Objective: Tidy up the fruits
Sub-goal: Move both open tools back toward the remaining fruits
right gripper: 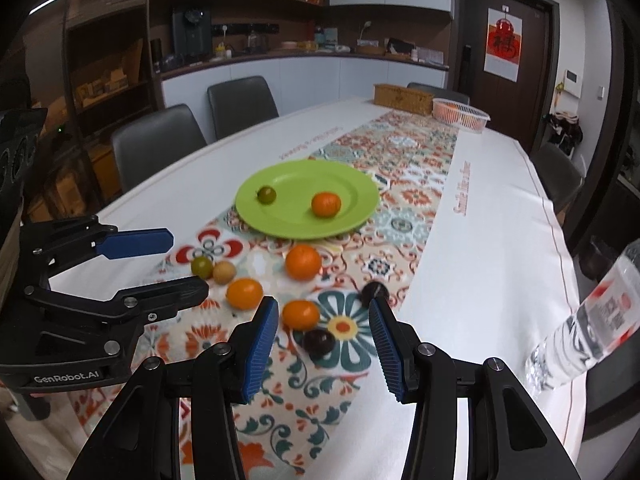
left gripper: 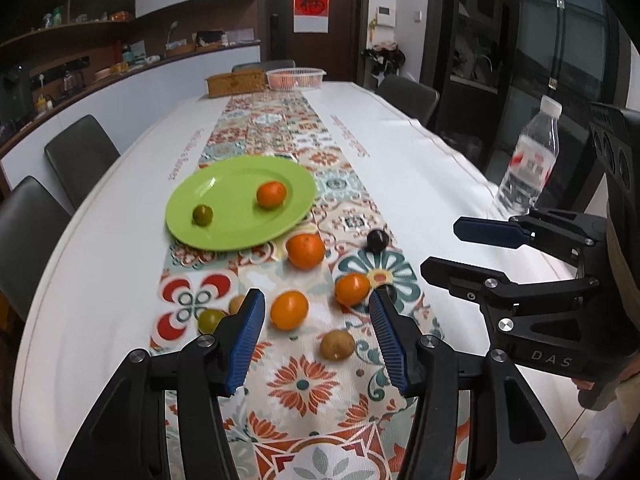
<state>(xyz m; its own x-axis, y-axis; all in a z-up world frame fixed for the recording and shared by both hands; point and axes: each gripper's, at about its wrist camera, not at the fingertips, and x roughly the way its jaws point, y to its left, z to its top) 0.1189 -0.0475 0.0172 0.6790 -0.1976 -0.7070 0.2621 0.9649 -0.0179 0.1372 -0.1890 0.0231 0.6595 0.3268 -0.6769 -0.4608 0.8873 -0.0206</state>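
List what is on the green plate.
On the green plate lie a small green fruit and an orange fruit, apart. The tablecloth under the plate is covered.

Left gripper (left gripper: 316, 312): angling downward, blue-padded jaws standing apart, gripping nothing. Right gripper (right gripper: 322, 320): tilting down alike, jaws parted, holding nothing. Both are hovering side by side, the right one's black frame showing beside the left.
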